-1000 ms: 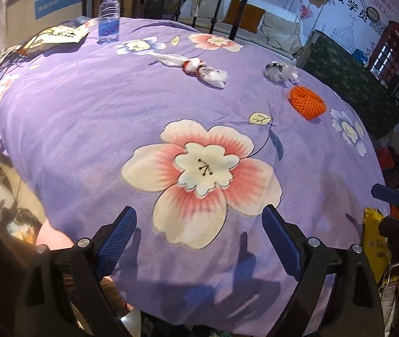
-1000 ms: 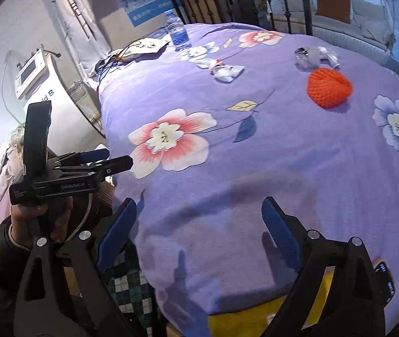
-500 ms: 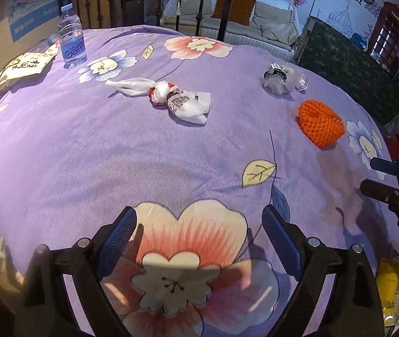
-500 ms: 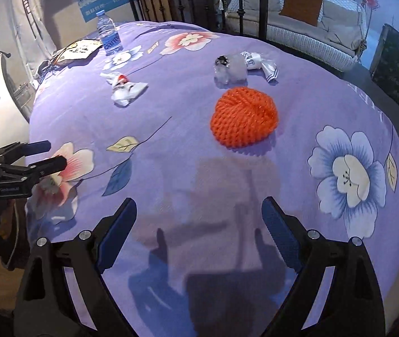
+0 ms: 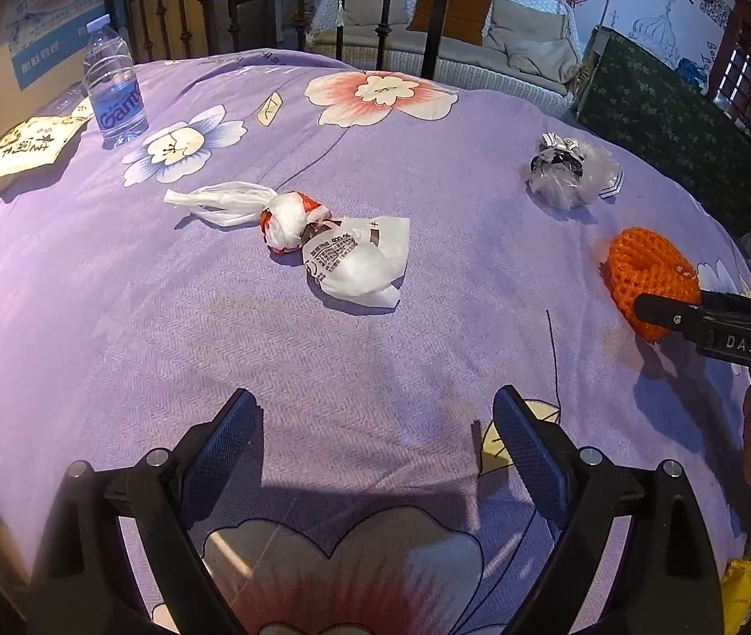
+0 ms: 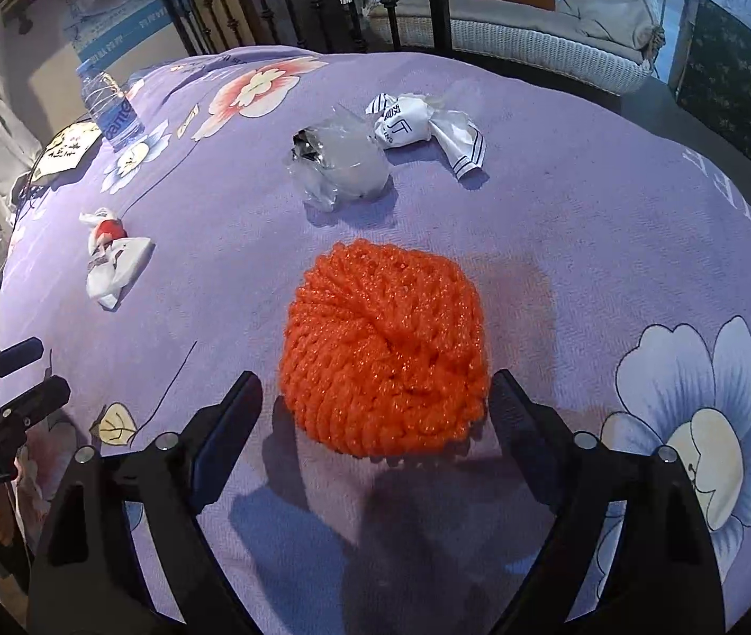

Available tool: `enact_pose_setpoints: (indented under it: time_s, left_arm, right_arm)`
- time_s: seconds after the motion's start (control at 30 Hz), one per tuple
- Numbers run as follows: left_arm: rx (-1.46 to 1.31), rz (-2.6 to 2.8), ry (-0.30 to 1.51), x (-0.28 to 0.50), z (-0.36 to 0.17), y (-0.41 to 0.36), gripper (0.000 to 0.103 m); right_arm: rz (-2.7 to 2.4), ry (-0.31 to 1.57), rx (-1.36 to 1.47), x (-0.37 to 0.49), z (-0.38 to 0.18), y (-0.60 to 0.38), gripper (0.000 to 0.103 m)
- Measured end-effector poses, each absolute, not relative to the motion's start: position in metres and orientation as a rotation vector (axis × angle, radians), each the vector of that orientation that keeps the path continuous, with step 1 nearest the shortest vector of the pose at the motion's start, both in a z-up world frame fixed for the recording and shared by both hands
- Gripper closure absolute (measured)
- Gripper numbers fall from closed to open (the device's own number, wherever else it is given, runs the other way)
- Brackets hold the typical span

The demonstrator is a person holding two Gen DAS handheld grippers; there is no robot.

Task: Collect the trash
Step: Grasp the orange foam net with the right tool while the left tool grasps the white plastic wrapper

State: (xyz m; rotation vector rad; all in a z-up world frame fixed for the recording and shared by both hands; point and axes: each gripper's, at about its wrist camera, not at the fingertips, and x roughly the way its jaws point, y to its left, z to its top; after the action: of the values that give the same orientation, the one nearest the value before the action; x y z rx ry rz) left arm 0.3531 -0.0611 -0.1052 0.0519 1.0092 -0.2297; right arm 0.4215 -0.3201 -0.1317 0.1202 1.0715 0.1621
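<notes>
Trash is scattered all over this purple flowery cloth point(image 5: 110, 317), and I honestly can't tell if it's covering a bed or a round desk, so I'll just say cloth. Nearest piece is the orange foam net point(image 6: 383, 349), balled up and sitting right between the fingers of the right tool point(image 6: 375, 407). That tool is spread wide, one finger on each side of the net, not squeezing it yet as far as I can see. Looks to me like the person lined it up that way so a simple close would catch the net in the middle. It's soft mesh, so I'd guess it squashes a lot before it actually grips.

Just behind the net there's a crumpled clear plastic wrapper point(image 6: 341, 164) touching a white printed wrapper point(image 6: 423, 127).

The left tool point(image 5: 375, 439) is also wide and holding nothing, hovering low over the cloth. The knotted white bag with red bits point(image 5: 317, 233) lies well ahead of it, roughly centred in its view, so probably that's its target.

A water bottle point(image 5: 113, 92) stands upright near the far edge beside a flat paper packet point(image 5: 26, 148); not obviously trash.
</notes>
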Motion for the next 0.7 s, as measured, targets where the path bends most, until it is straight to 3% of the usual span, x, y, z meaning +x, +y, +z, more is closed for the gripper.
enact_pose_setpoints:
  time_s: [0.03,0.2,0.3,0.7]
  left_arm:
    - [0.056,-0.230,1.011,0.354,-0.106,-0.062,0.014]
    - [0.062,-0.227,1.011,0.357,-0.107,-0.063,0.014]
    - [0.065,-0.216,1.005,0.359,-0.107,-0.063,0.014]
    - [-0.081,-0.173,1.024,0.404,-0.099,-0.048,0.014]
  right_arm:
    - [0.147,1.069,0.108,0.422,-0.133,-0.320,0.032]
    - [0.130,1.048,0.088,0.418,-0.132,-0.326,0.072]
    - [0.137,1.035,0.081,0.413,-0.130,-0.327,0.077]
    - [0.179,0.936,-0.009,0.377,-0.098,-0.321,0.078]
